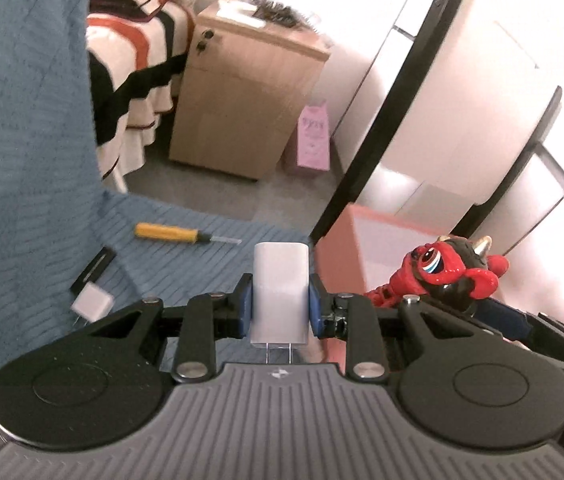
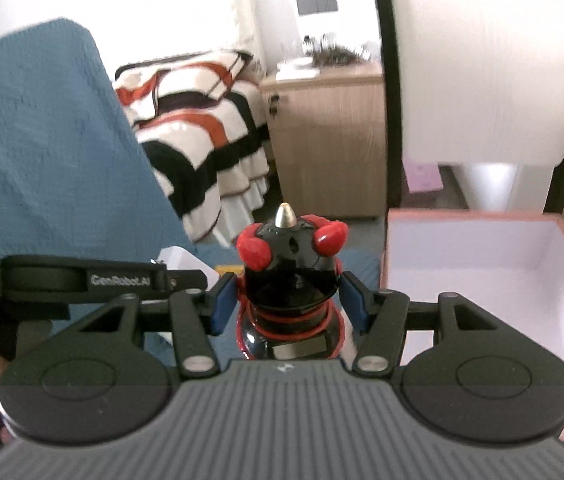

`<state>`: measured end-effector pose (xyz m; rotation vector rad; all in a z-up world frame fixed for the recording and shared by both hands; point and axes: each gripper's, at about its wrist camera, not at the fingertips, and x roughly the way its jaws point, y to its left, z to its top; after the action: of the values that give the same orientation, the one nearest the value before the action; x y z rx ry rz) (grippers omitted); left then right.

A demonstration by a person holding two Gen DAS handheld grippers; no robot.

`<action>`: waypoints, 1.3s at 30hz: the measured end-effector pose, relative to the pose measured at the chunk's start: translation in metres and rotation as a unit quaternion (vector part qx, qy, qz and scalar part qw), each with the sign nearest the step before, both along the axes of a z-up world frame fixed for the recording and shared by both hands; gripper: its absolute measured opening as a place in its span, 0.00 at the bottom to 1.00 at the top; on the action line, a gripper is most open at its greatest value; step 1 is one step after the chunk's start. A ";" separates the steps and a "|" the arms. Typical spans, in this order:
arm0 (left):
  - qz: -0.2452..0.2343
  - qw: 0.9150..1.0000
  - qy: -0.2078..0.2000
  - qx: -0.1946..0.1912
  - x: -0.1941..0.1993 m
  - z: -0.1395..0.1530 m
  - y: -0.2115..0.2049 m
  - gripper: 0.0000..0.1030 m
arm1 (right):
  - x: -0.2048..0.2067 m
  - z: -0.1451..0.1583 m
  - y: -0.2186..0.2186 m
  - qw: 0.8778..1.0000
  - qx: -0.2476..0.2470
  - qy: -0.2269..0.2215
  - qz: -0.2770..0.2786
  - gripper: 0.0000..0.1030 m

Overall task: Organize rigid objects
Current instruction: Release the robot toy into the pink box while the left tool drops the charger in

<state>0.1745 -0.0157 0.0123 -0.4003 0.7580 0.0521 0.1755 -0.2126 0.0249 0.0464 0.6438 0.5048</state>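
Observation:
My left gripper (image 1: 280, 304) is shut on a white charger plug (image 1: 280, 276), held above the blue cloth (image 1: 22, 160), prongs toward the camera. My right gripper (image 2: 287, 304) is shut on a red and black horned toy figure (image 2: 291, 276); the toy also shows in the left wrist view (image 1: 441, 276) to the right of the left gripper. A pink box with a white inside (image 2: 481, 256) stands open just right of the right gripper; it also shows in the left wrist view (image 1: 365, 248).
A yellow-handled screwdriver (image 1: 178, 233), a second white plug (image 1: 92, 302) and a flat black item (image 1: 94, 266) lie on the blue cloth. Beyond it are a striped bed (image 1: 130, 60), a wooden cabinet (image 1: 242, 92) and a pink bag (image 1: 313, 136) on the floor.

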 end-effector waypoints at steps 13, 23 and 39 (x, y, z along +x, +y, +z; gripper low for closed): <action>-0.041 0.998 -0.048 -0.006 0.051 0.056 -0.092 0.31 | 0.029 0.037 -0.075 0.999 0.007 -0.037 -0.039 0.57; -0.079 0.997 -0.007 -0.020 0.093 0.001 -0.164 0.31 | 0.052 -0.009 -0.145 0.994 -0.019 0.019 -0.109 0.57; -0.126 0.986 0.109 -0.022 0.142 -0.107 -0.220 0.31 | 0.091 -0.105 -0.178 0.982 -0.055 0.125 -0.133 0.57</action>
<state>0.3162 -0.2357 -0.0947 -0.3415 1.0216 -0.1613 0.2664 -0.3907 -0.0804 0.0916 0.8958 0.2047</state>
